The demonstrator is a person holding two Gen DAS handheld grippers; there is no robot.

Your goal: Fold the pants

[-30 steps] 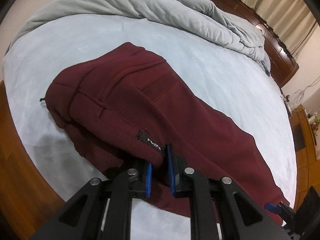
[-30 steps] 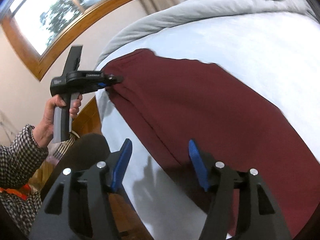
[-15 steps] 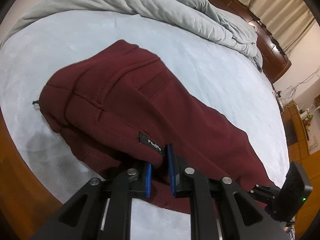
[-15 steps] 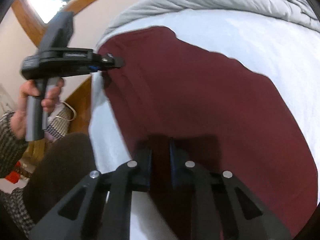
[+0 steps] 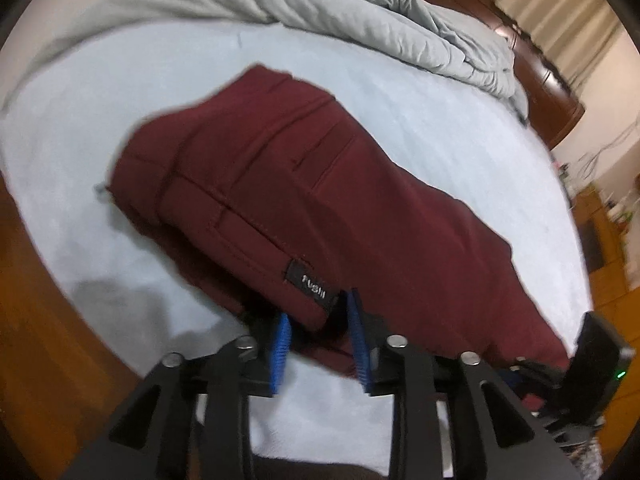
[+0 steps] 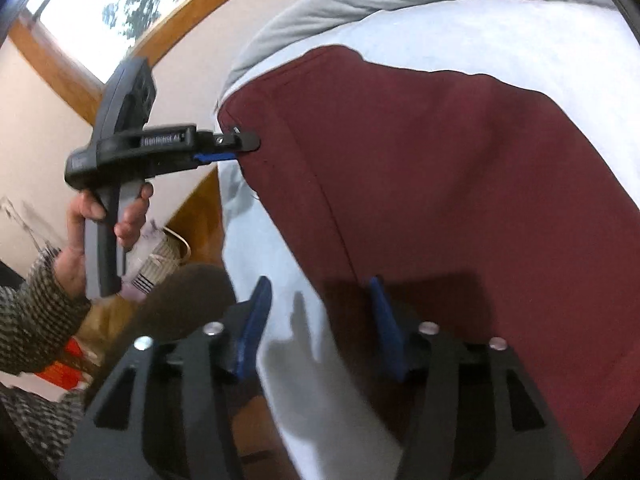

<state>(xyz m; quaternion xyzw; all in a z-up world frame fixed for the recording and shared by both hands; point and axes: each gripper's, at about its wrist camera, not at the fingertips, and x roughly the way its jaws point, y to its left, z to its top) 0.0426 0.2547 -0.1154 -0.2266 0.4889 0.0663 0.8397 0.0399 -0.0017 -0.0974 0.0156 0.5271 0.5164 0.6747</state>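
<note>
**Student:** Where do the pants lie?

**Instructor:** The maroon pants (image 5: 340,184) lie on the pale blue sheet of the bed (image 5: 120,100), near its wooden-framed edge. A bunched grey duvet (image 5: 360,12) lies beyond them. The garment runs from the waistband end on the left toward the lower right of the left wrist view.

**Student:** How does the left hand-held gripper stand?

**Instructor:** The left hand-held gripper (image 5: 318,344) has its blue pads (image 5: 280,354) spread. The folded corner bearing a small black label (image 5: 312,282) sits between them, with a dark gap showing on the right side. In the right wrist view, the person's left hand (image 6: 100,216) holds this tool level at the edge of the pants.

**Student:** And the right one?

**Instructor:** The right hand-held gripper (image 6: 320,332) is spread wide and grips nothing. It straddles the long edge of the pants, with one pad over the sheet and the other over the maroon cloth. A window (image 6: 100,0) shows at upper left.
</note>
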